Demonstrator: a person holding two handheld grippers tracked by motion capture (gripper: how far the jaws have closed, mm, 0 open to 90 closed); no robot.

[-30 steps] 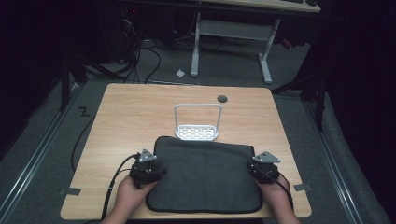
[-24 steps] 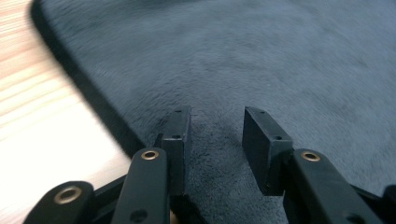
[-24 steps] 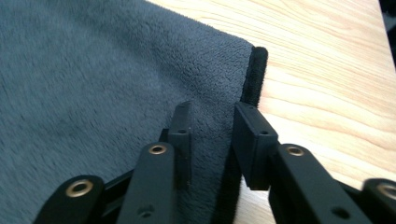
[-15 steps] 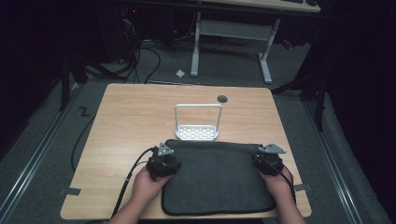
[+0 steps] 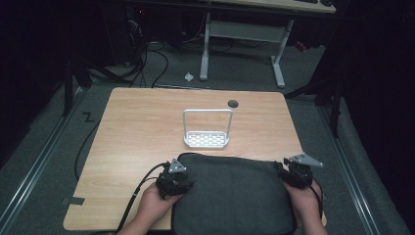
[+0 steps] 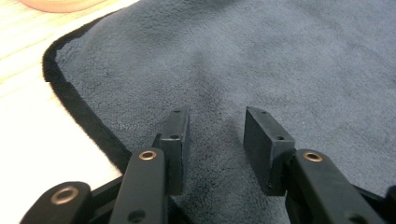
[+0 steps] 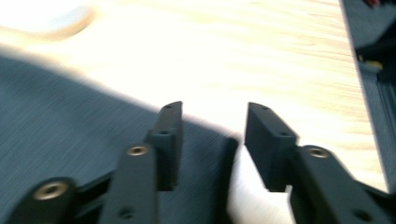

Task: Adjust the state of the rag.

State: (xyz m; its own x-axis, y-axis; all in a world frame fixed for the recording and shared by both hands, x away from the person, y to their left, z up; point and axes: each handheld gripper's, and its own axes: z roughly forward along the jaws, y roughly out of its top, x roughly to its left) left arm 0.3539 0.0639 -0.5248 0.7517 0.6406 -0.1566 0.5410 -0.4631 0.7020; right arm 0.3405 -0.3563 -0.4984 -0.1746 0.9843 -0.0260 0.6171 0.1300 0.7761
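A dark grey towel (image 5: 235,196) lies folded on the wooden table (image 5: 137,127), at its near edge. My left gripper (image 5: 183,182) rests at the towel's left edge; in the left gripper view (image 6: 217,116) its jaws stand apart over the plush towel (image 6: 280,56) with nothing pinched. My right gripper (image 5: 289,170) is at the towel's far right corner. In the right gripper view (image 7: 212,112) its jaws have just been opening; the towel's corner (image 7: 231,154) lies loose between them, and the pads do not press it.
A white wire rack (image 5: 207,139) with a tall handle stands just beyond the towel at the table's middle. A round cable hole (image 5: 233,104) sits behind it. The table's right edge (image 5: 301,147) is close to my right gripper. Desk legs and cables lie on the floor beyond.
Both hands and the towel have shifted to the right. The right gripper has lifted a little and opened off the towel's corner.
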